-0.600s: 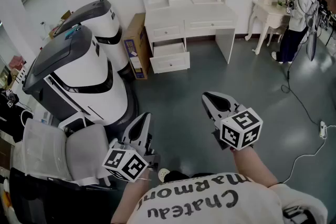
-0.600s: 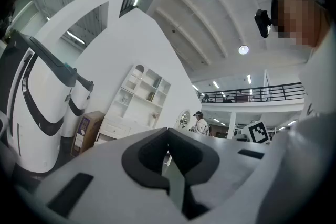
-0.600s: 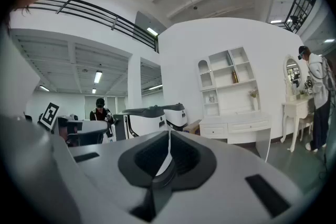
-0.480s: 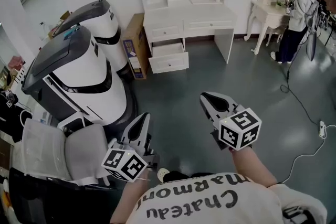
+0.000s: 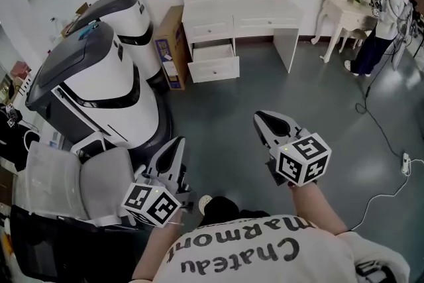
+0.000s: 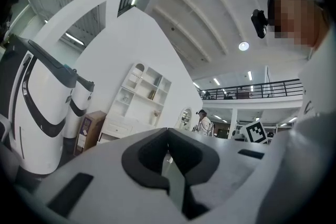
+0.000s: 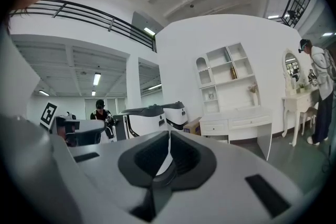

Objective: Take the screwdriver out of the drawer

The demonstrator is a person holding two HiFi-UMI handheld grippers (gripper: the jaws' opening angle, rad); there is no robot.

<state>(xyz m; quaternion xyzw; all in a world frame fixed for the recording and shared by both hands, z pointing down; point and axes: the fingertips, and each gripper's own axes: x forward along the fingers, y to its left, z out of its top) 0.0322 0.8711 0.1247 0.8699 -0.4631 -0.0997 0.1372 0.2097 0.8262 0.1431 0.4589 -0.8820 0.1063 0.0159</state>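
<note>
Grey floor (image 5: 218, 122), big open room, white desk (image 5: 265, 10) against the far wall with shelves on top. One drawer (image 5: 215, 68) on the desk's left side is pulled out; the others look closed. Two big white-and-black machines (image 5: 99, 76) stand on the left, with a brown box (image 5: 171, 50) between them and the desk. A second person (image 5: 391, 16) stands at a vanity far right.

Left tool (image 5: 176, 146) and right tool (image 5: 264, 119) are held low in front of the wearer's chest and point toward the desk. Both gripper views show the jaws closed together with nothing between them.

The screwdriver is not visible in any view. Likely it lies inside the open drawer, but the interior is too small and far off to tell. Drawer and both tools are well apart, with bare floor between; the right tool is nearer the desk side.

Handling guess: a light, stiff tool with a smooth round shaft, which may roll or slip on the drawer bottom. Best hold is probably across the thicker handle, jaws square to its length, not on the thin shaft. The drawer walls may limit the angle of reach, so coming in from above seems safest. The task looks barely started: the approach and opening the jaws come first.
</note>
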